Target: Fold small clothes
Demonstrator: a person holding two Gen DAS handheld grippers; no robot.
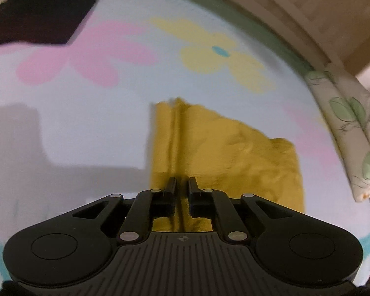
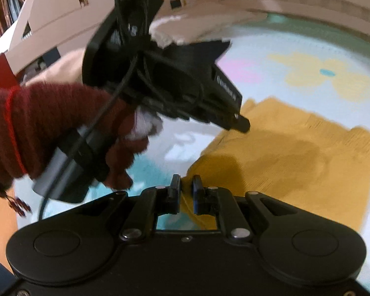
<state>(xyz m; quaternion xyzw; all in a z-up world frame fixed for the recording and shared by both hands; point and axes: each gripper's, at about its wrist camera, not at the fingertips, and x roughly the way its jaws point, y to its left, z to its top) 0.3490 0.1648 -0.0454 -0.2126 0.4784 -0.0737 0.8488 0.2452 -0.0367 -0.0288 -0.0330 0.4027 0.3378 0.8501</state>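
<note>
Left wrist view: left gripper [image 1: 181,185] nearly closed, pinching a ridge of yellow garment [image 1: 224,148] on the floral mat [image 1: 86,123] toward 12 o'clock, right gripper [image 2: 186,185] pinching its near corner; mid-fold, next likely lifting both edges over together.

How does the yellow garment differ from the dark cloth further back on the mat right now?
The yellow garment lies close to the grippers, rumpled, with a raised ridge where the left gripper pinches it; the dark cloth lies flat at the far edge of the mat, untouched. The right gripper also clamps the yellow garment's near edge, while nothing holds the dark cloth. Both rest on the same flowered mat.
</note>
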